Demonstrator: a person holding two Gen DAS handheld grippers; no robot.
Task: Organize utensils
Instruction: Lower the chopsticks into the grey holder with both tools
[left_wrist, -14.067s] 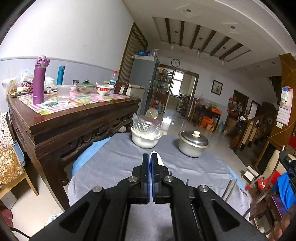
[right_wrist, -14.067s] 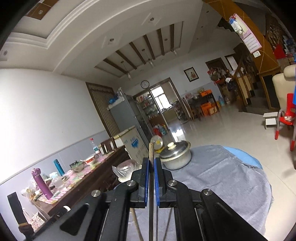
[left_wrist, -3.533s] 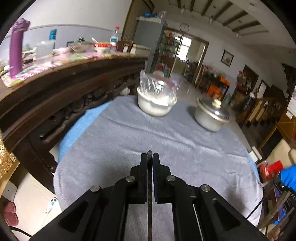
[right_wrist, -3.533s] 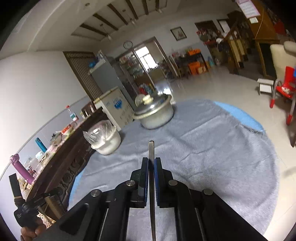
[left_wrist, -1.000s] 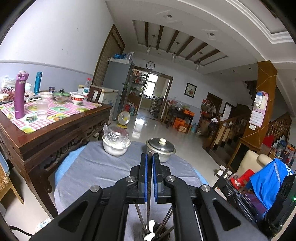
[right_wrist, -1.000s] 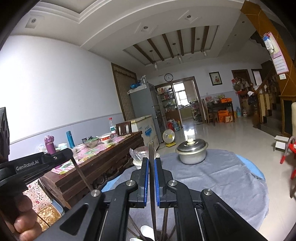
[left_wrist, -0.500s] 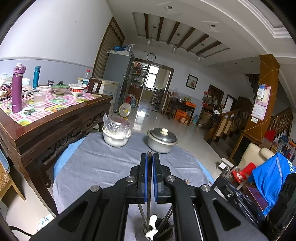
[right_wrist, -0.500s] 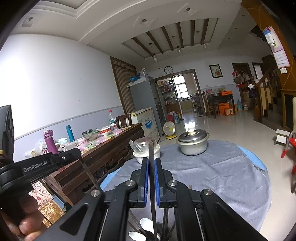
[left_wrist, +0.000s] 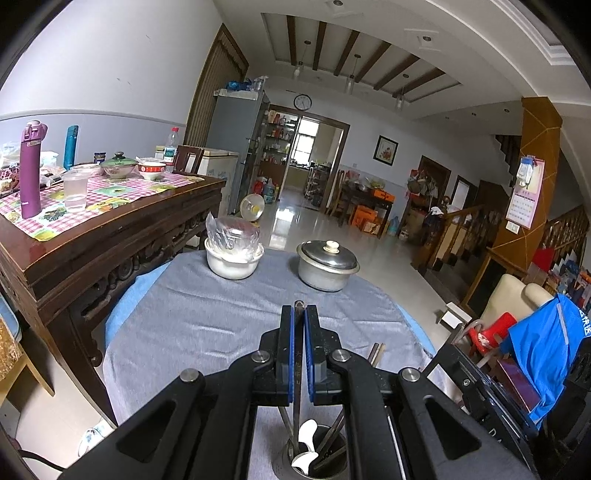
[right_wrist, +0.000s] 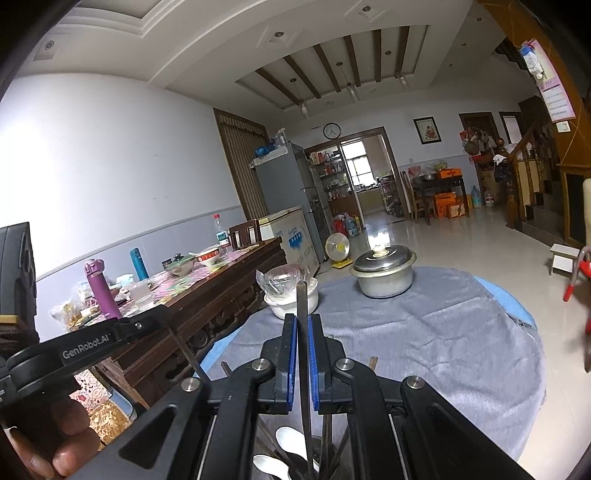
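My left gripper (left_wrist: 298, 314) is shut on a dark chopstick (left_wrist: 297, 354) held upright, its lower end down in a metal utensil holder (left_wrist: 314, 456) that has white spoons (left_wrist: 306, 441) and several chopsticks in it. My right gripper (right_wrist: 303, 321) is shut on another dark chopstick (right_wrist: 303, 332), also upright, its lower end in the same utensil holder (right_wrist: 314, 458) beside white spoons (right_wrist: 291, 441). The left gripper's body (right_wrist: 85, 347) shows at the left of the right wrist view.
A round table with a grey cloth (left_wrist: 207, 317) carries a white bowl covered in plastic (left_wrist: 232, 254) and a lidded metal pot (left_wrist: 328, 266) at its far side. A dark wooden sideboard (left_wrist: 92, 236) with bottles and bowls stands to the left. A chair with blue cloth (left_wrist: 543, 347) is at the right.
Both grippers have lowered a little over the utensil holder, with the chopsticks reaching deeper into it. The table and pots look nearer than before.
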